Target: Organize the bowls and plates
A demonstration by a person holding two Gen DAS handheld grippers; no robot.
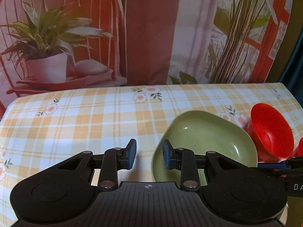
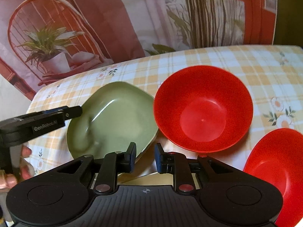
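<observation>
A green squarish plate [image 1: 204, 138] lies on the checked tablecloth [image 1: 75, 123]. My left gripper [image 1: 149, 155] is open and straddles the plate's left rim, right finger [image 1: 168, 157] over the inside, left finger [image 1: 130, 156] outside above the cloth. In the right wrist view my right gripper [image 2: 145, 158] is open at the near right corner of the green plate [image 2: 113, 119], its left finger [image 2: 132, 157] over the rim. A red bowl [image 2: 202, 109] sits just right of the plate, with a second red bowl [image 2: 276, 170] at the near right. The left gripper [image 2: 72, 111] reaches the plate's left rim.
A printed backdrop [image 1: 144, 28] of plants and a chair hangs behind the table's far edge. The cloth stretches bare to the left of the plate. A hand [image 2: 24, 151] holds the left gripper. The red bowl [image 1: 270, 132] and the right gripper [image 1: 280, 167] crowd the right side.
</observation>
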